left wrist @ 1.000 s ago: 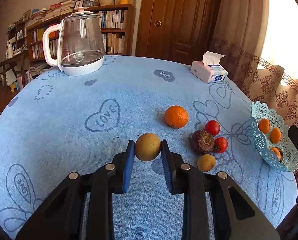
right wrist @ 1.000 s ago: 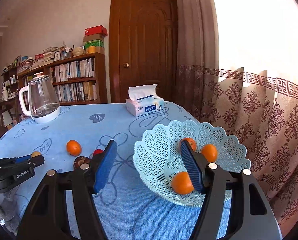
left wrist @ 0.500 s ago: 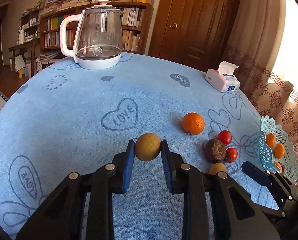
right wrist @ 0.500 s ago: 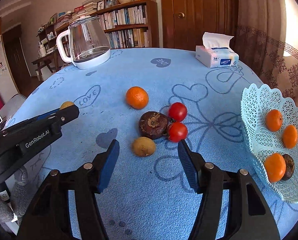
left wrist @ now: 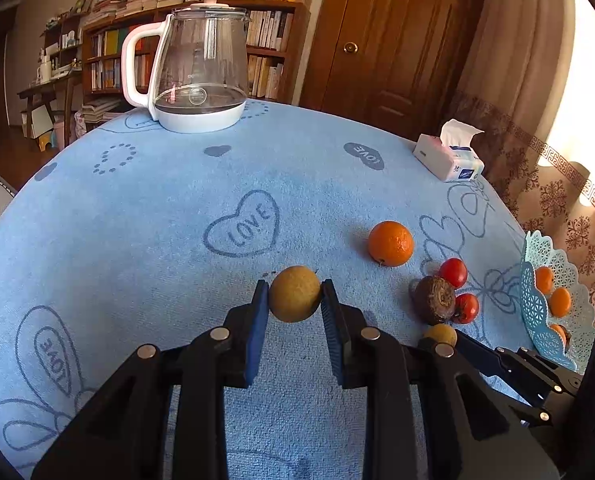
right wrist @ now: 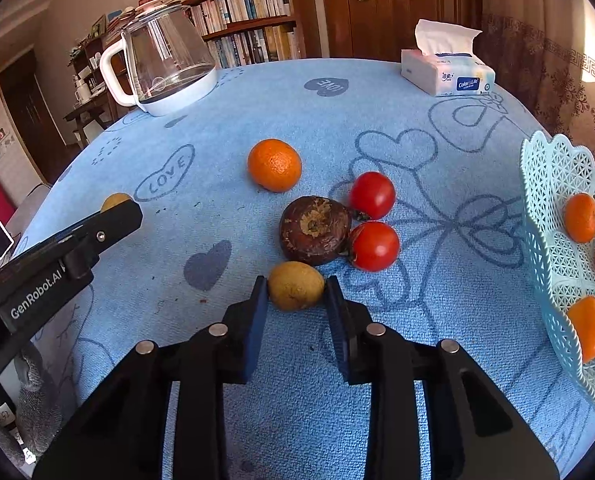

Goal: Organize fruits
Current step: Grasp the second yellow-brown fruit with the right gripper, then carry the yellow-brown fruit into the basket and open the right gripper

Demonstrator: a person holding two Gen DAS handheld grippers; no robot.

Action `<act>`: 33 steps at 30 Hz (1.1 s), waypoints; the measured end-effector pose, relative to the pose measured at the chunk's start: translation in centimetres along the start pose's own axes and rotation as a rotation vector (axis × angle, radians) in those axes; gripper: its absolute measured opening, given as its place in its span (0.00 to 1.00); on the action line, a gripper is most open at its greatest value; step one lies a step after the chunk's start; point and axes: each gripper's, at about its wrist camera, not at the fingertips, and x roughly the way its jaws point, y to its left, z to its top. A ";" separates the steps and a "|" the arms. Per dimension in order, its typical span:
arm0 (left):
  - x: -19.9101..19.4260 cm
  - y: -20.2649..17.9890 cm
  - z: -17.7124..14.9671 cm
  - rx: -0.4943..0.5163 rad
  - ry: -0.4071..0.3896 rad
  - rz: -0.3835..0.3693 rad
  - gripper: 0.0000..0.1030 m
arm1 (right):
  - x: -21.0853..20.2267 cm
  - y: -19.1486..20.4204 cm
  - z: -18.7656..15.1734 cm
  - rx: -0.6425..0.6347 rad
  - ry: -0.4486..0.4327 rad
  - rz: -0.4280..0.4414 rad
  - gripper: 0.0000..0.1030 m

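Brown mangosteen's [right wrist: 315,230] rough crown, right wrist only.

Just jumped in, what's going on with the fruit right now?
The left claw is shut on a yellow-brown fruit. The right claw brackets a second yellow-brown fruit lying on the blue tablecloth, beside a dark brown fruit and two tomatoes. An orange lies loose; the basket already holds several.
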 end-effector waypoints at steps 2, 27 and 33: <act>0.0 0.0 0.0 0.000 0.002 0.000 0.26 | -0.1 0.1 -0.1 -0.005 -0.005 0.001 0.29; 0.2 -0.7 -0.5 0.035 0.009 -0.008 0.26 | -8.7 -5.4 -0.1 0.187 -0.296 -0.097 0.29; 0.4 -0.9 -0.6 0.046 0.012 -0.005 0.26 | -9.4 -9.2 -0.5 0.276 -0.311 -0.168 0.29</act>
